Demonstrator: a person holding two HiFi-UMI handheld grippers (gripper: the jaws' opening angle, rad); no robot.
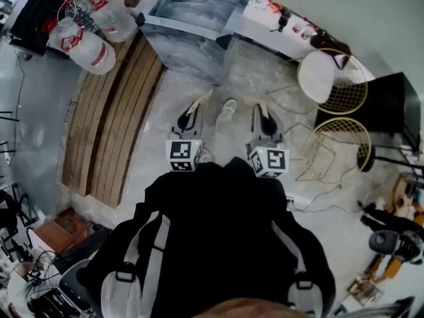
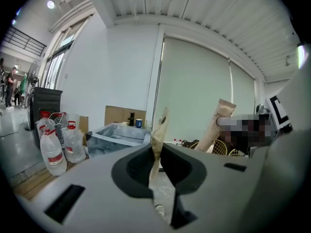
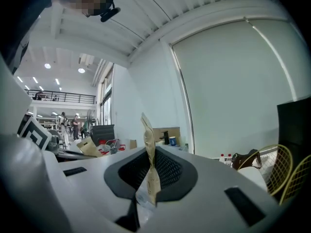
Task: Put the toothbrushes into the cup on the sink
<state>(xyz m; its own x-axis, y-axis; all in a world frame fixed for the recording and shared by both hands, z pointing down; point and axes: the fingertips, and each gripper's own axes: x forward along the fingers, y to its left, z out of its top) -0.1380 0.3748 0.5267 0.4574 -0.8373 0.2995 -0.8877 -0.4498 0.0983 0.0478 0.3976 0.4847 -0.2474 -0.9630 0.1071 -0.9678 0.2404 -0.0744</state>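
We're holding both grippers low, close to our body: L gripper (image 1: pixel 191 119) is clamping a paper toothbrush pkt (image 2: pixel 158 135) upright, and R gripper (image 1: pixel 263 119) is clamping a second pkt (image 3: pixel 148 152). Further off, the sink (image 1: pixel 192 8) is carrying the blue cup (image 2: pixel 139 123) at its back edge, just beside the tap (image 2: pixel 130 119).

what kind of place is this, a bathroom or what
Not a home bathroom; more likely a large workshop or lab hall: a freestanding metal sink out on the floor, big water jugs near it, and a mezzanine railing.
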